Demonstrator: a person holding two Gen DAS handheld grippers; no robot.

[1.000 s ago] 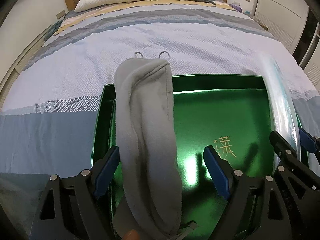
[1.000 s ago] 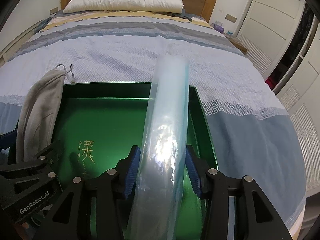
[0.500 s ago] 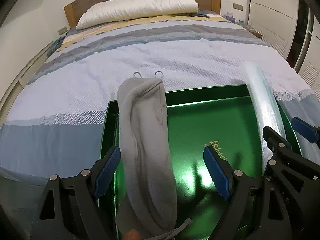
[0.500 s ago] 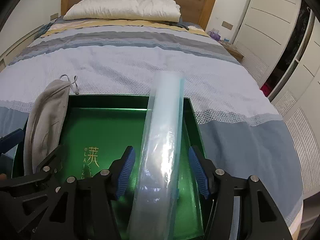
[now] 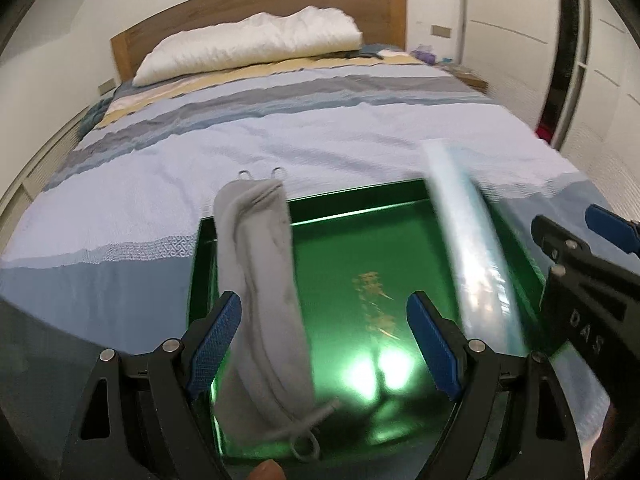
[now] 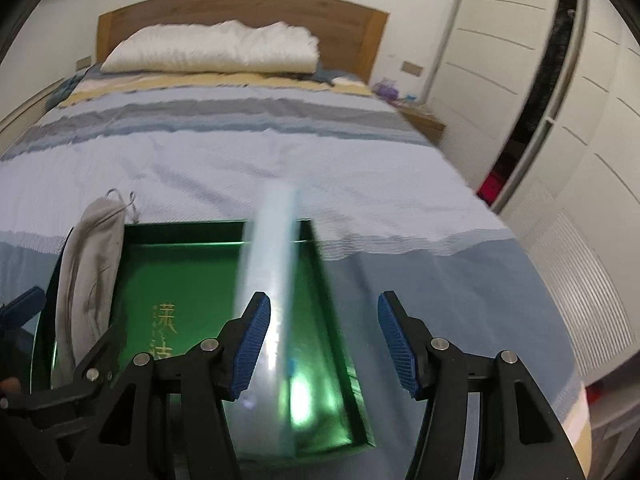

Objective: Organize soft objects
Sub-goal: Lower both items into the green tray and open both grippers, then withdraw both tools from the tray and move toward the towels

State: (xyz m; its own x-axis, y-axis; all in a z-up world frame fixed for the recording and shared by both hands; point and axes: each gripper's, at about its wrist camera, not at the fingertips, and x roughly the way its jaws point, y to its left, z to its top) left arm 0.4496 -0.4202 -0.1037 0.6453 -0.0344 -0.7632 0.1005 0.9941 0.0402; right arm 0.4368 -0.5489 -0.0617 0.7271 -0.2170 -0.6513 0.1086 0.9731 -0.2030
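1. Because both soft things lie lengthwise along opposite sides of the green tray (image 5: 400, 196), they look sorted into it on purpose, with its shiny middle bare.
2. On the tray's left side lies the grey pouch (image 5: 260, 280), its far end propped over the rim and onto the bedspread (image 5: 280, 136). The left gripper (image 5: 324, 336) straddles it with fingers wide apart. Neither blue pad presses the cloth, though the left one sits just beside it.
3. Along the tray's right side lies the clear roll (image 6: 272, 264), its far end poking past the rim. The right gripper (image 6: 320, 336) has its fingers apart too. Its left pad is beside the roll and the right one is well off it, so I judge the roll released.
4. The pouch is a soft, limp grey fabric sleeve with creases along it, small loops at the far end and a drawstring curled at the near end. It would sag if lifted by one end.
5. The roll is pale blue-tinted, glossy plastic film, blurred in both views; it catches the light and looks slippery.
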